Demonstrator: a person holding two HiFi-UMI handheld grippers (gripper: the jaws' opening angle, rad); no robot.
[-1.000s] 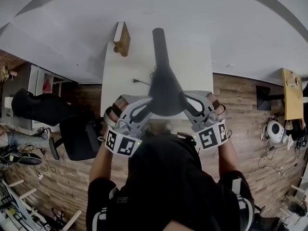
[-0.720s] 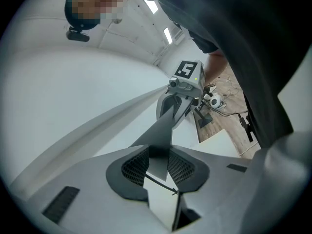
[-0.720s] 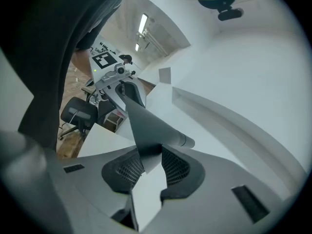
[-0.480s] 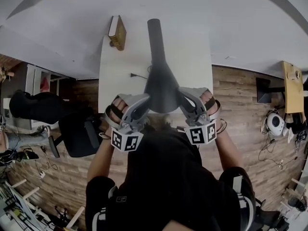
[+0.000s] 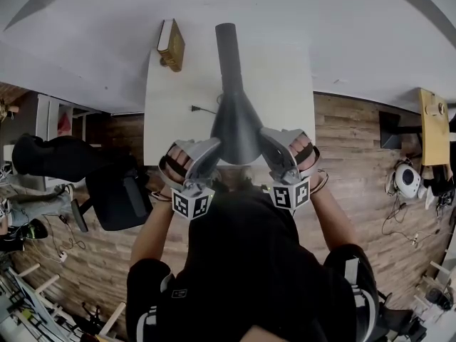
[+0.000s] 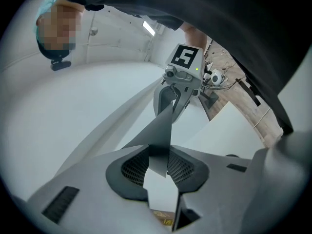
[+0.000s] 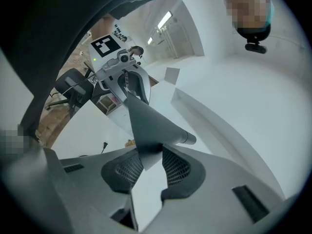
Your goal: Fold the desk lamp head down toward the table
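Left claw [image 6: 158, 164] clamped on the left rim of the lamp head [image 5: 236, 128], the thin edge pinched between its pads [image 6: 130, 172]. Its cube [image 5: 192, 204] carries a black-and-white square marker, pattern only. The head sits between both claws, over the white surface [image 5: 285, 84], with the neck [image 5: 228, 52] running away from the person. Right claw [image 7: 148, 167] is clamped on the right rim in the same way.

We see a dark grey lamp head [image 5: 236, 130], thin and flat, flaring like a fan from a narrow round neck [image 5: 228, 55] toward us. It sits above the white table [image 5: 171, 112], its wide corners pinched by the left gripper [image 5: 212, 152] and right gripper [image 5: 267, 142].
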